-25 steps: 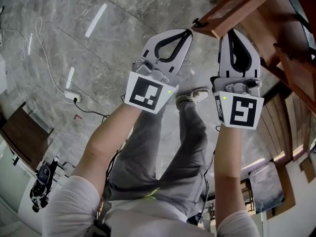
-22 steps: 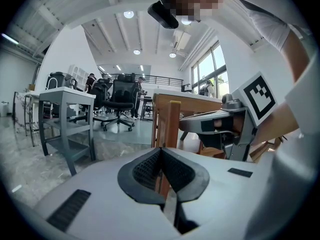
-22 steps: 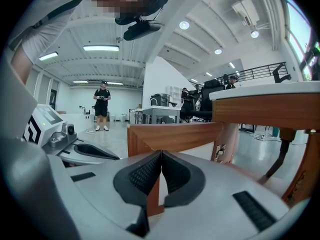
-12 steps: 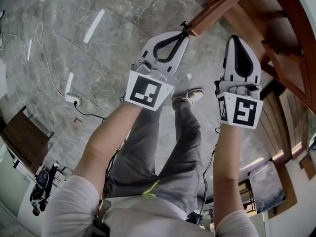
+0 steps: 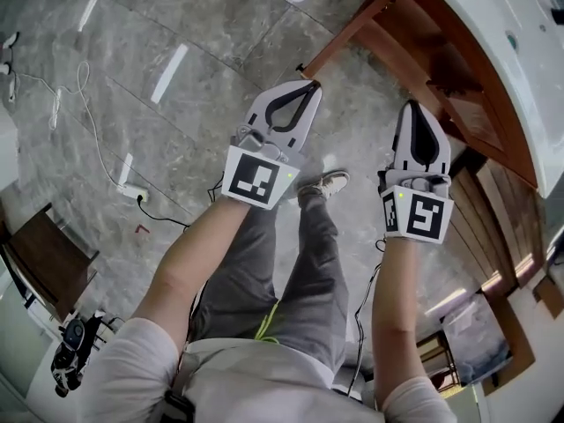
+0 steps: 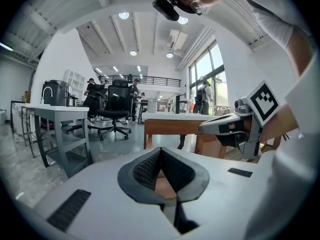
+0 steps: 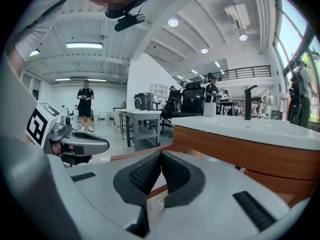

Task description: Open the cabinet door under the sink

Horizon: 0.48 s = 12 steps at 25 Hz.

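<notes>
Under the white sink top the wooden cabinet door stands swung open over the grey floor. My left gripper is shut and holds nothing; its tips are close beside the door's free corner, and I cannot tell whether they touch. The right gripper is also shut and empty, just short of the open cabinet front. In the left gripper view the jaws meet with brown wood behind them, and the right gripper shows at the right. From the right gripper view its pads are pressed together before the wooden cabinet.
The person's legs and one shoe are below the grippers. A power strip with cable lies on the floor at the left, near a dark wooden piece. A grey table, office chairs and standing people are farther off.
Both grippers have risen and stayed shut. The white sink top has come into view. The right gripper, earlier over the door's edge, now sits apart from the door.
</notes>
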{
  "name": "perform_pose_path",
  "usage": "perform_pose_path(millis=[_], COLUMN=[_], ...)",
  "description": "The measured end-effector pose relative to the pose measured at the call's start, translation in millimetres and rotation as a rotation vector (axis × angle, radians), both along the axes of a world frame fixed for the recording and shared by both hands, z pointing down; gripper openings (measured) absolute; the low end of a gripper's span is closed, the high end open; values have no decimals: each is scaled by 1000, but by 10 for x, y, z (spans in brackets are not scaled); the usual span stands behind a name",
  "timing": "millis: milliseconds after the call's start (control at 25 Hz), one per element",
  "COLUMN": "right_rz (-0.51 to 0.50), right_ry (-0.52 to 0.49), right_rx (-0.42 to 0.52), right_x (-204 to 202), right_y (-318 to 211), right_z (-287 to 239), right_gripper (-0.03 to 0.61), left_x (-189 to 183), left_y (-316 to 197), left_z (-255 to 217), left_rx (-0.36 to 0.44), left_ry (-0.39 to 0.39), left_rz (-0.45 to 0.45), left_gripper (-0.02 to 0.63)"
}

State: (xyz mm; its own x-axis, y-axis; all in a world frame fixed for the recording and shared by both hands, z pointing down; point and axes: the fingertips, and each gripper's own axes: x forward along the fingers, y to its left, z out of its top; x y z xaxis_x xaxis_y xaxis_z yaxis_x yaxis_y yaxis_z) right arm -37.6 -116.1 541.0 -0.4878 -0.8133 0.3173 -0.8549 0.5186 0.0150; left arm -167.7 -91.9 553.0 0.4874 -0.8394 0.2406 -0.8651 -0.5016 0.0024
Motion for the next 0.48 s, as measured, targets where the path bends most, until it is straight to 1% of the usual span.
perform_pose_path(millis=[200, 360, 480], right_rz=[39, 76, 120], right_ry=[-1, -17, -30], right_rx=[7, 25, 29], right_x=[366, 745, 1035], right_y=[66, 128, 191], right_z=[-621, -1139, -1478], right_gripper=[31, 31, 31], left_x=[303, 606, 795], left_y=[-50, -117, -119], left_z=[-600, -1116, -1460], left_rx=[27, 54, 58], left_ry=[23, 56, 55], left_rz=[10, 28, 44], left_gripper=[18, 18, 18])
